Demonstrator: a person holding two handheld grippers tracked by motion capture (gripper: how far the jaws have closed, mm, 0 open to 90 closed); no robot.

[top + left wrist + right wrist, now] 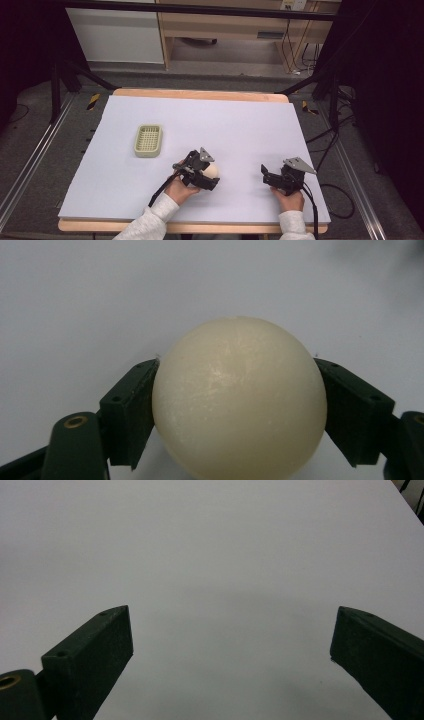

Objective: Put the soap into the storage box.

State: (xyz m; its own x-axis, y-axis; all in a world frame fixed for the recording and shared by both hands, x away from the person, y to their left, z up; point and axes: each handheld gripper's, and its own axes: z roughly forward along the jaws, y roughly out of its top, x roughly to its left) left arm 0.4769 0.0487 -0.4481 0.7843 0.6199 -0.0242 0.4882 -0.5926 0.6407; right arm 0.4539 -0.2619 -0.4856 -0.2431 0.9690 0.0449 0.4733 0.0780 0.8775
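ball (240, 400): underside cut by bottom edge | left claw (240, 405): jaw bases cropped | tray (148, 140): contents unreadable

Open white sheet (240, 125) across most of the table, free to cross. Only two obstacles: a small green tray (148, 140) toward the left, well apart from both hands, and a cream ball (240, 397) filling the gap between the left gripper (212, 176) jaws. Nothing between the spread jaws of the right gripper (232, 645); bare sheet ahead.
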